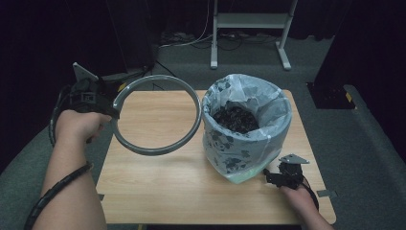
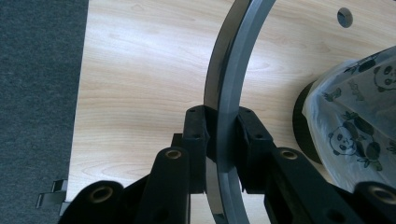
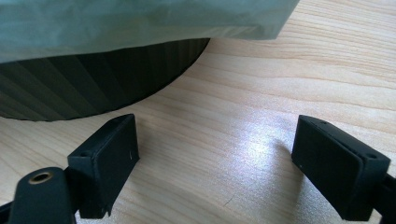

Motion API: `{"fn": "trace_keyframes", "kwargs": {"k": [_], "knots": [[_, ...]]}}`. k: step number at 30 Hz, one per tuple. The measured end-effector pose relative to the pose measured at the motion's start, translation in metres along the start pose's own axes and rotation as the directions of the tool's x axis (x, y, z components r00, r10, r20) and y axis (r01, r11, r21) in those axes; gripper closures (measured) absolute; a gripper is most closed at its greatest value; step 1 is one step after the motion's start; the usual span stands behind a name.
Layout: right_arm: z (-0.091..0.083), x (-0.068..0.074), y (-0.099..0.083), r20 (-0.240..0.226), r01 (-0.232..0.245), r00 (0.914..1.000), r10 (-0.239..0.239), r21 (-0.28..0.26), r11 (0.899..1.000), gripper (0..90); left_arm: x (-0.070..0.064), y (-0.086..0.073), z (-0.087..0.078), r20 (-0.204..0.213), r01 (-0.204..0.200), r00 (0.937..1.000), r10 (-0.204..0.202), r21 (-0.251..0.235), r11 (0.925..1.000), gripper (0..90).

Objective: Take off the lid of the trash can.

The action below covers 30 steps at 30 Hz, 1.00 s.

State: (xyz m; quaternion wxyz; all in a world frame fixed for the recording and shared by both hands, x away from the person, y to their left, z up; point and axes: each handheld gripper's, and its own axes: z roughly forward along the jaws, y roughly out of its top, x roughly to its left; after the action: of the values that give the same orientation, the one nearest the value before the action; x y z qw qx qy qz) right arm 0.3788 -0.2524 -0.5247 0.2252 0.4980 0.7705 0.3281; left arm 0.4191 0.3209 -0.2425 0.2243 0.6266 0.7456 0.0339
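Note:
A large grey ring (image 1: 158,115) hangs above the left half of the wooden table (image 1: 158,187). My left gripper (image 1: 103,106) is shut on its left rim; in the left gripper view the ring (image 2: 229,93) runs upright between the two black pads (image 2: 196,135). A black ribbed bin lined with a panda-print plastic bag (image 1: 246,127) stands at the right of the table, dark stuff inside it. My right gripper (image 1: 273,176) rests low at the bin's front right, open. Its jaws (image 3: 215,172) stand wide apart over bare wood, with the bin's base (image 3: 93,79) just ahead.
A white metal stand (image 1: 249,28) and cables lie on the grey carpet beyond the table. A small round hole (image 2: 344,16) marks the tabletop near the bin. Bare wood spreads along the table's front.

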Motion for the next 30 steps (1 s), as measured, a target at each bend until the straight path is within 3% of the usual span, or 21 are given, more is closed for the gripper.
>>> {"fn": "trace_keyframes", "kwargs": {"k": [14, 30], "knots": [[0.0, 0.0, 0.0, -0.001, -0.002, 1.0, 0.002, -0.001, 1.0, 14.1, 0.013, -0.007, 0.022, -0.022, 0.0, 0.9998, 0.001, 0.013, 0.9999, 75.8], [0.0, 0.0, 0.0, -0.002, -0.006, 1.0, 0.006, -0.002, 1.0, 14.2, 0.024, -0.024, 0.083, -0.026, -0.02, 0.9994, 0.021, 0.035, 0.9992, 75.8]]}}
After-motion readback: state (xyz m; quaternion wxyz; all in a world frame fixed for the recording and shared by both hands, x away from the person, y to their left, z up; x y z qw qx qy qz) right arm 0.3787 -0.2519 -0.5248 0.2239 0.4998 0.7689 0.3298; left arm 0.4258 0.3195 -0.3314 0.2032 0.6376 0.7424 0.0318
